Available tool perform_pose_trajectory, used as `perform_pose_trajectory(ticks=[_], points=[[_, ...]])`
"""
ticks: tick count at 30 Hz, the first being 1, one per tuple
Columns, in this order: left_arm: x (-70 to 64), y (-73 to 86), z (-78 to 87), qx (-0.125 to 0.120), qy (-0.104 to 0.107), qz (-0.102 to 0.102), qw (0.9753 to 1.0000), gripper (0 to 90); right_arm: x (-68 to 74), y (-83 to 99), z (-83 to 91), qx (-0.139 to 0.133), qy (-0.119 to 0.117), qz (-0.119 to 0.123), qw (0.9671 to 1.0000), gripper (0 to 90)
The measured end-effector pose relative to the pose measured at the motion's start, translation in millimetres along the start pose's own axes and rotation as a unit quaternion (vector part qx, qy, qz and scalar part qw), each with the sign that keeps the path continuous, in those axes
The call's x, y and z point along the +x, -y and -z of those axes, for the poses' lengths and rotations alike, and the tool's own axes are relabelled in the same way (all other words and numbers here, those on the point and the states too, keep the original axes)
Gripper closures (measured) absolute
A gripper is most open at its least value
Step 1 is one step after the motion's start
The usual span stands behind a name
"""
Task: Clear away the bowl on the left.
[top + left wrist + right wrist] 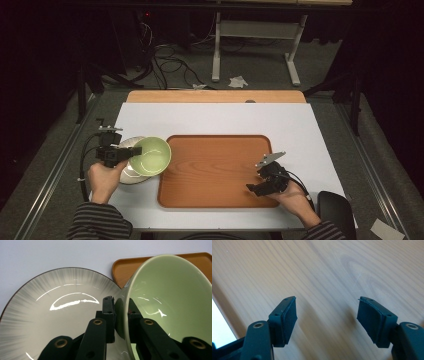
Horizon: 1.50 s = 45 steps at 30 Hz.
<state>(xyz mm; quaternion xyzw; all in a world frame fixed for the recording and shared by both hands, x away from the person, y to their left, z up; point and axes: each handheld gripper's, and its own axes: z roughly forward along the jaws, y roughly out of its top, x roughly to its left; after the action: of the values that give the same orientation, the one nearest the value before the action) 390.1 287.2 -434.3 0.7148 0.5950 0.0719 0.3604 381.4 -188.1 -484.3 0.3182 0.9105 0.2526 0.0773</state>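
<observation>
At the near edge of the white-covered table [220,117], my left gripper [114,154] clamps the rim of a pale green bowl [152,155], one jaw outside the wall and one inside, as the left gripper view shows. I hold the bowl [172,302] tipped on its side, its empty hollow facing the tray, above a grey-streaked plate [45,315] with a dark rim; whether bowl and plate touch I cannot tell. The plate [131,172], also empty, lies on the white cover just left of the wooden tray [215,167], and the bowl's rim reaches over the tray's left edge. My right gripper [260,186] hovers over the tray's near right corner with its jaws spread wide and nothing between them; in the right gripper view bare wood grain [324,272] lies under the pads. The tray holds nothing. Beyond the table, cables [170,65] sprawl across the grey floor beside a white stand [255,45], with crumpled paper [238,81] nearby.
</observation>
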Motion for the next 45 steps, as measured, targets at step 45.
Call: perform_pose_trajectory(ticks=[45], points=[[-98.9, -35.0, -55.7, 0.054, 0.072, -0.113, 0.9895, 82.6, -1.7, 0.9, 2.1, -0.003, -0.001, 0.0, 1.0, 33.6]])
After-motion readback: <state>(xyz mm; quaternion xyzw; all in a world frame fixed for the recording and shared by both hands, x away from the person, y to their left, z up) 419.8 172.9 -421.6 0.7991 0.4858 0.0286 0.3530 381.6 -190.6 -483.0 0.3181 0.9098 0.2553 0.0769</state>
